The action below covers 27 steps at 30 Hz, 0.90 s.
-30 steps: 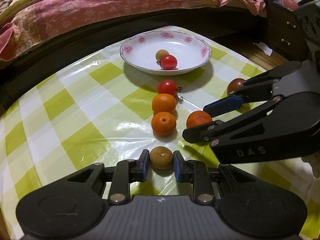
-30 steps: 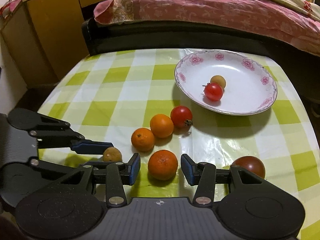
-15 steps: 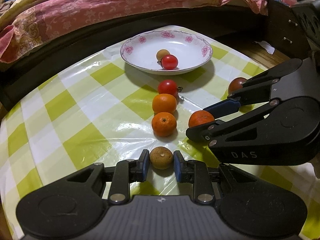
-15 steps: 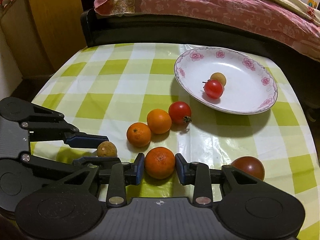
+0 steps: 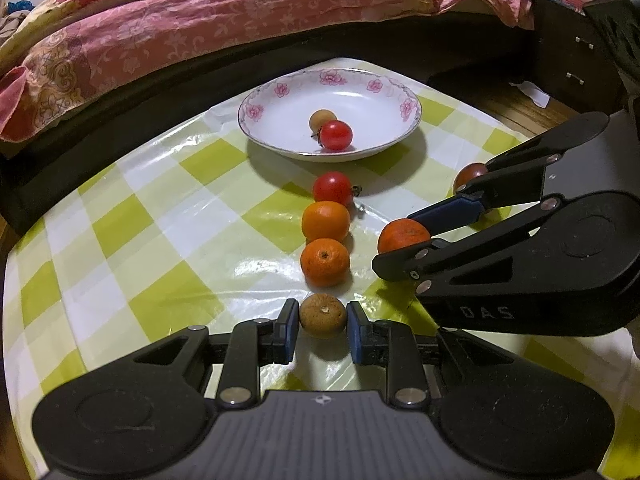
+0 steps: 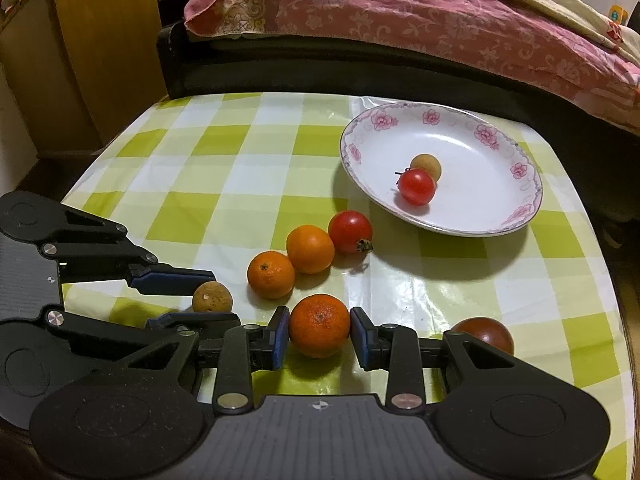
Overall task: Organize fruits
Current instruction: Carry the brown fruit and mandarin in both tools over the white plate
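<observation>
My left gripper (image 5: 322, 328) is shut on a small brown fruit (image 5: 323, 316) resting on the checked tablecloth; the same fruit shows in the right wrist view (image 6: 212, 298). My right gripper (image 6: 319, 334) is shut on an orange (image 6: 319, 325), also seen in the left wrist view (image 5: 402, 234). Two more oranges (image 5: 325, 262) (image 5: 326, 221) and a red tomato (image 5: 333, 188) lie in a row toward the white floral plate (image 5: 372, 92). The plate (image 6: 504, 168) holds a red tomato (image 6: 417, 187) and a brown fruit (image 6: 426, 165).
A dark red tomato (image 6: 484, 334) lies right of my right gripper near the table's right edge. A bed with a pink cover (image 5: 200, 28) runs behind the table. A wooden cabinet (image 6: 80, 52) stands at the far left.
My right gripper's fingers have closed from wide open onto the orange. My left gripper has stayed shut on the brown fruit. Both views have risen slightly.
</observation>
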Tool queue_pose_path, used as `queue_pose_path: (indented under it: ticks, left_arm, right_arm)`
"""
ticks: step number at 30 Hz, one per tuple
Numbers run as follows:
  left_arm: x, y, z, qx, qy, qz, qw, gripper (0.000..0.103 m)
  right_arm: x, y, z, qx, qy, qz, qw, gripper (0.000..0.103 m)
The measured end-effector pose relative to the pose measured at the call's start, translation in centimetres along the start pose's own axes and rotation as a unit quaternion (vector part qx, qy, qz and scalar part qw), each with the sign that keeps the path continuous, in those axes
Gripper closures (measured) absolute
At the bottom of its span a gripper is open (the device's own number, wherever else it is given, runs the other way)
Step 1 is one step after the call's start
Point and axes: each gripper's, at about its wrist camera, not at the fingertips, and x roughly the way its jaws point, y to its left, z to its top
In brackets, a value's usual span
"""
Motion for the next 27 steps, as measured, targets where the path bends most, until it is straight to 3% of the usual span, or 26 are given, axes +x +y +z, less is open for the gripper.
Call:
queue_pose_path:
  ticks: [17,27]
  left_arm:
    - [-0.3,-0.2,1.2,0.004,-0.015,0.002,0.9999,0.070]
    - [-0.1,-0.4,3.5,0.014,-0.037,0.009,0.9992,0.070]
  right_arm:
    - [-1.0,-0.4,0.6,0.001,-0.020,-0.010,1.000,0.074]
    - [-1.8,-1.4,1.5,0.012,-0.041,-0.020,0.999,0.074]
